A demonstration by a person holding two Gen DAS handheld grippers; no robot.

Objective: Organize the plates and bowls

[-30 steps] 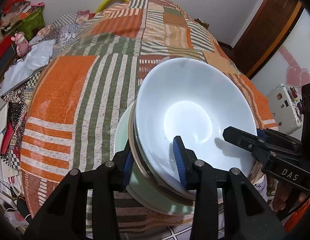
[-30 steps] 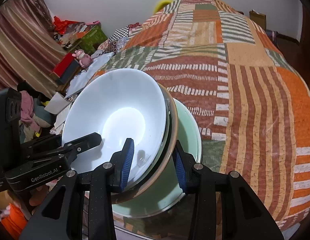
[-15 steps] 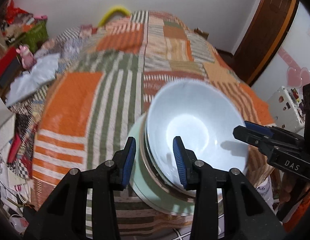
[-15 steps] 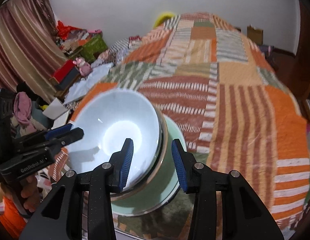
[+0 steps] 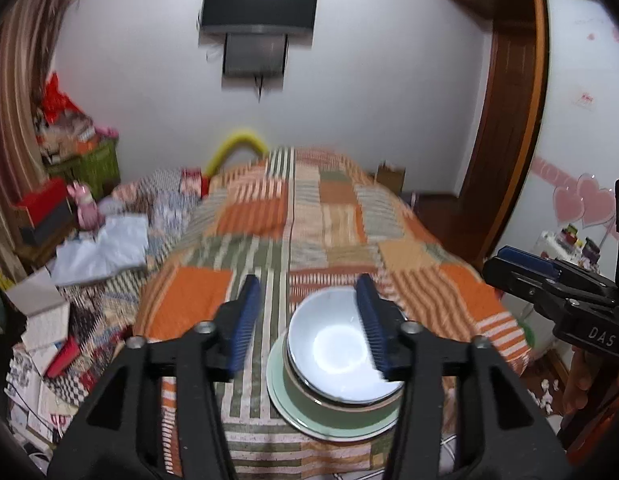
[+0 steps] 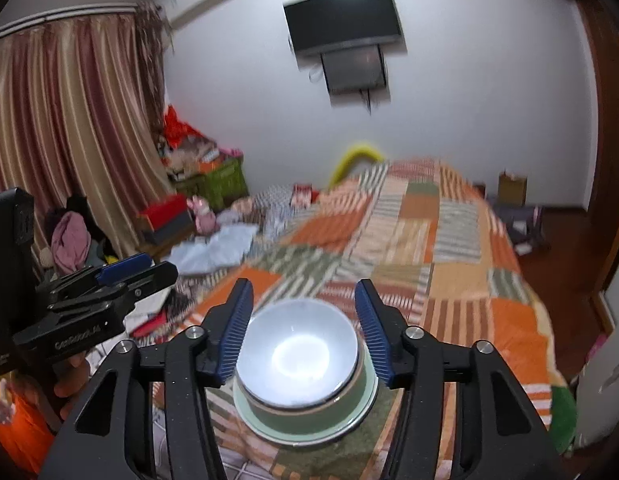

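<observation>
A white bowl (image 5: 337,344) sits nested in a green bowl (image 5: 341,408) on a pale green plate (image 5: 281,400), stacked at the near edge of the patchwork bed (image 5: 253,216). My left gripper (image 5: 308,284) hangs above and behind the stack. Its jaws are opening, with nothing touching the blue pads. My right gripper (image 6: 303,288) hovers the same way over the white bowl (image 6: 297,352), the green bowl (image 6: 309,416) and the plate (image 6: 261,424), jaws opening and empty. Each gripper shows in the other's view: the right gripper (image 5: 505,264) and the left gripper (image 6: 149,266).
A television (image 5: 259,4) hangs on the far wall. Left of the bed are a green crate (image 5: 89,164), a pink toy (image 5: 85,210), a white cloth (image 5: 105,248) and floor clutter. A curtain (image 6: 69,140) hangs at far left, a wooden door (image 5: 505,120) at right.
Both grippers let go of the stack's rims, rose up and back, and spread their jaws. The stack stays on the bed's near edge and looks smaller; the wall and television came into view.
</observation>
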